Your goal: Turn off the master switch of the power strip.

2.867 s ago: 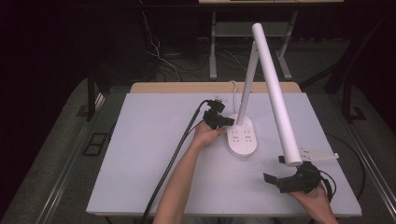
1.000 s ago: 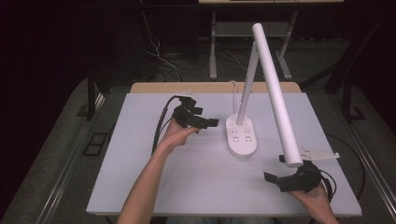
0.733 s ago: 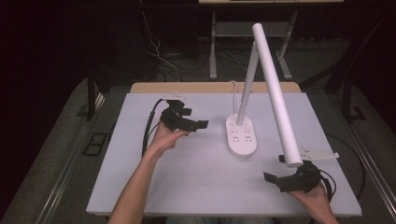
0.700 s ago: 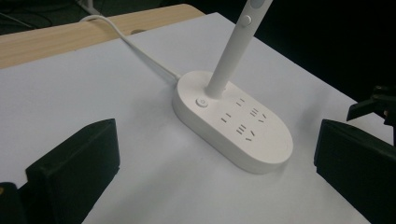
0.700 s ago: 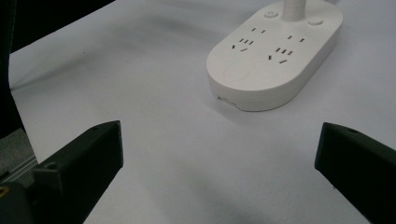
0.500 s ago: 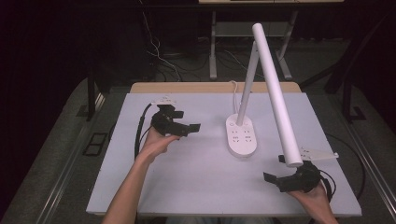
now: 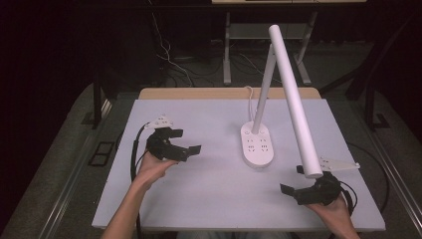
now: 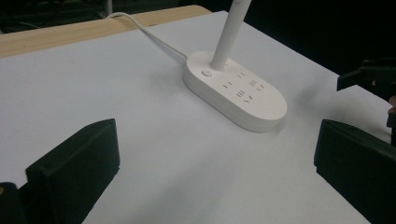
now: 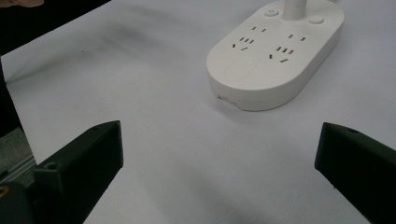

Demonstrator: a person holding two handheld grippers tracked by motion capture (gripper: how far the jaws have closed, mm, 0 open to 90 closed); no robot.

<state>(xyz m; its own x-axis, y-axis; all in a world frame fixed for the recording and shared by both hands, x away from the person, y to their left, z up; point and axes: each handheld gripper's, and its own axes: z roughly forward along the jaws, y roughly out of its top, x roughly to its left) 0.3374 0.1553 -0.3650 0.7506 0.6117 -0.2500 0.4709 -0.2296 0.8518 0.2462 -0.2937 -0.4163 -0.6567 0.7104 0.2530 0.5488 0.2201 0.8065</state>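
Observation:
A white desk lamp stands mid-table on an oval base (image 7: 257,143) that carries power sockets. Its long tube head (image 7: 293,102) slants down toward the near right. The base (image 8: 236,90) lies ahead of the left gripper's jaws, with the round button near the stem. In the right gripper view the base (image 9: 273,53) sits ahead and to the right. My left gripper (image 7: 186,145) is held at the table's left, open and empty, pointing right. My right gripper (image 7: 292,181) rests at the near right under the tube's end, open and empty.
The lamp's white cord (image 7: 247,92) runs off the table's far edge. A black cable (image 7: 135,149) loops from the left gripper over the table's left side. Dark floor with cables and a metal stand (image 7: 268,32) lies behind the white table (image 7: 209,194).
My left gripper has pulled away from the lamp base, moving left and nearer across the table, still open. The right gripper has stayed put.

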